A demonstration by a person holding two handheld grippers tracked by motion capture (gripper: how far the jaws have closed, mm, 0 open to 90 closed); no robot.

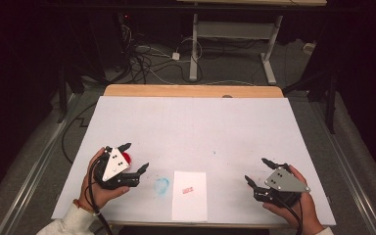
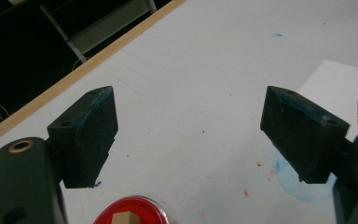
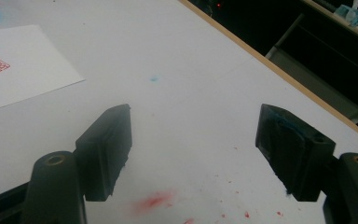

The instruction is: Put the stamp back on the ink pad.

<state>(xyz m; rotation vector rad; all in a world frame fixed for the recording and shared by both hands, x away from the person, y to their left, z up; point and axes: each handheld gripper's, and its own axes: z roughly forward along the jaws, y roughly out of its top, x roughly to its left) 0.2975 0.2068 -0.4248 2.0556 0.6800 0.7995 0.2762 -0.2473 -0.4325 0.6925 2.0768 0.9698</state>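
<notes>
Red ink sits in a small round pad dish just under my left gripper, whose jaws stand wide apart with nothing between them; in the left gripper view the red round dish lies just short of the jaws, below the gap, with a small pale wooden block standing in it. To the right of that, a smudged blue ring stain marks the white bench. Next comes the white rectangular paper sheet, flat near the bench's near edge, bearing a red square stamp mark. Well apart at the right, my right gripper hovers with jaws spread, holding nothing.
</notes>
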